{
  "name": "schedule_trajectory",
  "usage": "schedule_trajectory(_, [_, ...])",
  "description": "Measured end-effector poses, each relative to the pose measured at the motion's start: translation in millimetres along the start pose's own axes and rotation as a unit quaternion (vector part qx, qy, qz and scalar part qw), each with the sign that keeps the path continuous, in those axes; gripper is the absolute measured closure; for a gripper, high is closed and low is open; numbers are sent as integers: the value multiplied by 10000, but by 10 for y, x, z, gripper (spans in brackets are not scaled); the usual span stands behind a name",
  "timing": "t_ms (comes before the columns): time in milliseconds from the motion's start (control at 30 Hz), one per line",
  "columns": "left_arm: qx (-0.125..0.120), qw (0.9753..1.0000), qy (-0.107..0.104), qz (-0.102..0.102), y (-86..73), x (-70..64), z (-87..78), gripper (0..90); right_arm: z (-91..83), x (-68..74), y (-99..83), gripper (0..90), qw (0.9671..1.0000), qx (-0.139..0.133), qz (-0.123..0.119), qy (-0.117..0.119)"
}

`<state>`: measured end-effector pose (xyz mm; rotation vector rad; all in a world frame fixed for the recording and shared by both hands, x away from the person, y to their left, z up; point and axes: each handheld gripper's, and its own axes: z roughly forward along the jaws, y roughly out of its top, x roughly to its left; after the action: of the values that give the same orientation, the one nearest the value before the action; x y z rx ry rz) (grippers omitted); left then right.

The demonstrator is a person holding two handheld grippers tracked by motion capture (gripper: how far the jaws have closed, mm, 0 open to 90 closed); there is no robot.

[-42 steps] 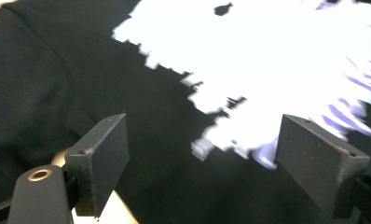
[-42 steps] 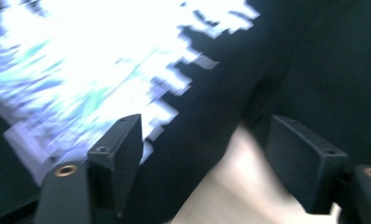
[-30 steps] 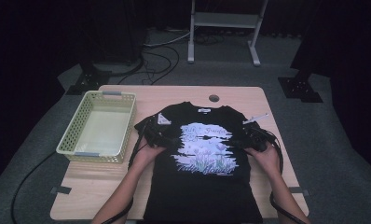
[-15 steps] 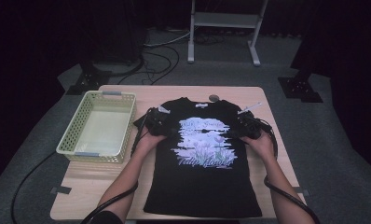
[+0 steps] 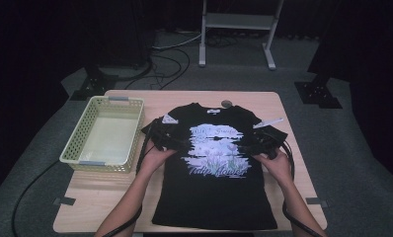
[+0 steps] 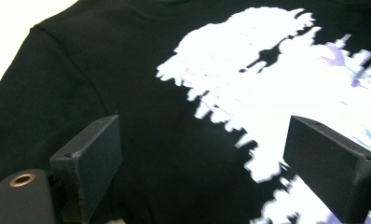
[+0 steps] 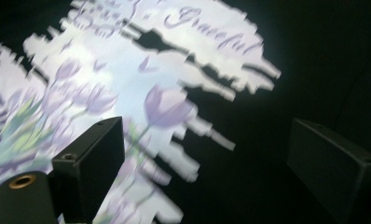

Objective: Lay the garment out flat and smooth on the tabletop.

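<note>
From above, the shirt [image 5: 216, 168] lay flat on the table [image 5: 293, 148], a basket [image 5: 105, 131] to its left; the left gripper [image 5: 177, 141] and right gripper [image 5: 249, 146] hovered at either edge of its print. The left gripper view showed jaws spread wide over black cloth [image 6: 127, 93]. The right gripper view showed jaws equally wide above the tulips [image 7: 165, 105]. Pinching only one layer would likely bunch the shirt.

1. A pale yellow perforated plastic basket [image 5: 81, 143] sits on the left part of the light wooden desk [image 5: 293, 163].
2. A small round grey disc [image 5: 226, 103] lies near the desk's far edge.
3. A white metal stand [image 5: 236, 22] rises from the grey carpeted floor [image 5: 352, 148] beyond the desk.
4. Black cables [image 5: 167, 61] trail across that floor.
</note>
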<state>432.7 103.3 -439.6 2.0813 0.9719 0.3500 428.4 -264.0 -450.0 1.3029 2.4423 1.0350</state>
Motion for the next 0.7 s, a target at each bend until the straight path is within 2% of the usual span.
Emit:
schedule_trajectory(100, [-75, 10000, -56, -8, -68, -54, -84, 107, -84, 46, -123, 113, 9999, -92, 35, 73])
schedule_trajectory(300, [-171, 9997, -129, 131, -196, -166, -255, 108, -263, 106, -360, 113, 9998, -190, 19, 75])
schedule_trajectory(433, [-249, 9995, -152, 93, -322, -205, -370, 107, -396, 141, -490, 113, 9992, -369, 62, 103])
schedule_trajectory(600, [-312, 9994, -174, -11, -495, -226, -518, 107, -528, 213, -642, 113, 9988, -472, 89, 109])
schedule_trajectory(700, [-353, 9992, -161, 2, -586, -257, -604, 108, -599, 266, -738, 113, 9987, -490, 58, 112])
